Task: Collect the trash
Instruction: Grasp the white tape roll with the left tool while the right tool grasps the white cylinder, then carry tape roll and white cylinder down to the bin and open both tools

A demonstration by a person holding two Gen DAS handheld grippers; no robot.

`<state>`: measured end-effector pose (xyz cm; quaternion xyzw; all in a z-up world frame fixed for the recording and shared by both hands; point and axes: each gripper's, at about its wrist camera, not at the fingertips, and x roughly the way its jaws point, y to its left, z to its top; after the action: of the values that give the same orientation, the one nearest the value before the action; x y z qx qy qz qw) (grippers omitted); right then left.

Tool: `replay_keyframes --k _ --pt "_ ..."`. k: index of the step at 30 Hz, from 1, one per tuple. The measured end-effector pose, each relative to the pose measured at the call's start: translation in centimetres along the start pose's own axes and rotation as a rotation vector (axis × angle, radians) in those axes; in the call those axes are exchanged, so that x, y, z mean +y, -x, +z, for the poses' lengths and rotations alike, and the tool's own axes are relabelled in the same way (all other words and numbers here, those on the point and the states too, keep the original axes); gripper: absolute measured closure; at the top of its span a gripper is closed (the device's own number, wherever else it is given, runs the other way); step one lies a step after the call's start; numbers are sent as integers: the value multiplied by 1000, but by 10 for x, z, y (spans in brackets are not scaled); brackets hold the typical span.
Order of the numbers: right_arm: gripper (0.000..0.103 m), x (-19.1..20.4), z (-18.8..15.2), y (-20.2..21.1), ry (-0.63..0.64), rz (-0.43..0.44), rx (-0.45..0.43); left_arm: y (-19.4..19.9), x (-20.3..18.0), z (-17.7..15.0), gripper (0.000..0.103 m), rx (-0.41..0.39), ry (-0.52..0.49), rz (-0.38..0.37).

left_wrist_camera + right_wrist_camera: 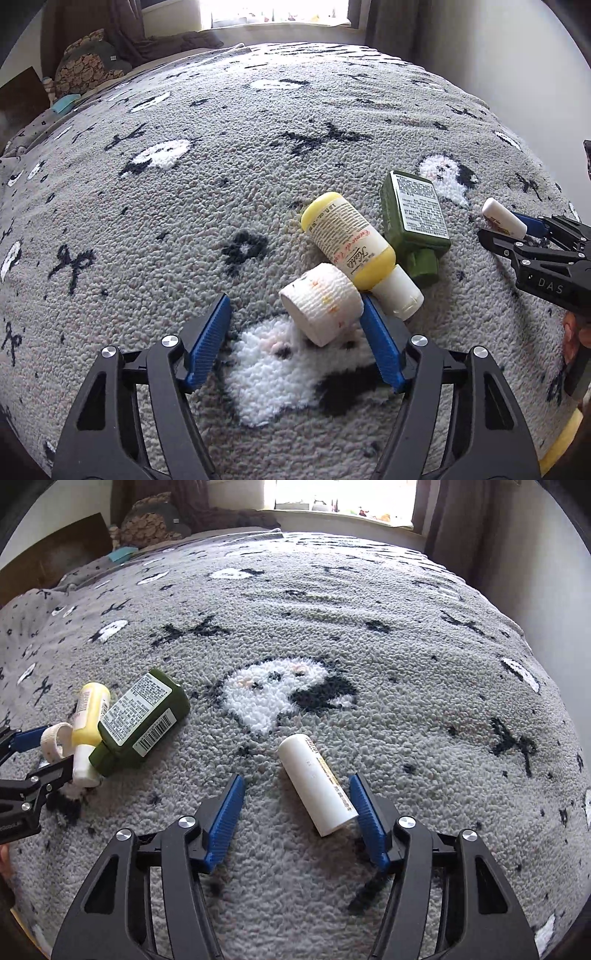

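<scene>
White tube (317, 782) lies between right hand-held gripper (297, 818) fingers, untouched

Open grey blanket (258, 122) ahead and left, yellow bottle (351, 240) and green bottle (415, 218) crowding right.

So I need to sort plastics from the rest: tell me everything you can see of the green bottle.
The green bottle is flat-sided, olive, plastic-looking, with a matching green cap. It lies on its side on the grey blanket, label up: white, with small print and a barcode. The yellow bottle lies against it, and no tool touches it.
</scene>
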<state>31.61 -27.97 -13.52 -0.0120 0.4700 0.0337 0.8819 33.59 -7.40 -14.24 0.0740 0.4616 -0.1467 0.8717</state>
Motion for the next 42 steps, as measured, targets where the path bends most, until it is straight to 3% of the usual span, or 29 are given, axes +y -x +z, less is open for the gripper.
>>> replay_keyframes --k 3,5,6,8,15,28,42 --pt "54 -1 2 -4 2 18 2 -5 -1 3 47 4 -10 0" --pt "74 0 3 -4 10 21 1 -3 -2 4 56 2 -15 -3" --pt "77 0 2 -4 15 18 1 -2 -3 4 66 2 -16 -8" --pt "79 2 1 -2 20 13 0 3 -5 3 69 2 -17 -8" --pt "82 4 -12 25 24 12 -8 29 -9 -15 69 -16 -23 -8" --pt "82 10 -51 110 23 23 -89 116 -26 -53 70 -115 -42 -28" --pt "82 28 -111 183 40 67 -156 181 -55 -110 70 -175 -57 -54"
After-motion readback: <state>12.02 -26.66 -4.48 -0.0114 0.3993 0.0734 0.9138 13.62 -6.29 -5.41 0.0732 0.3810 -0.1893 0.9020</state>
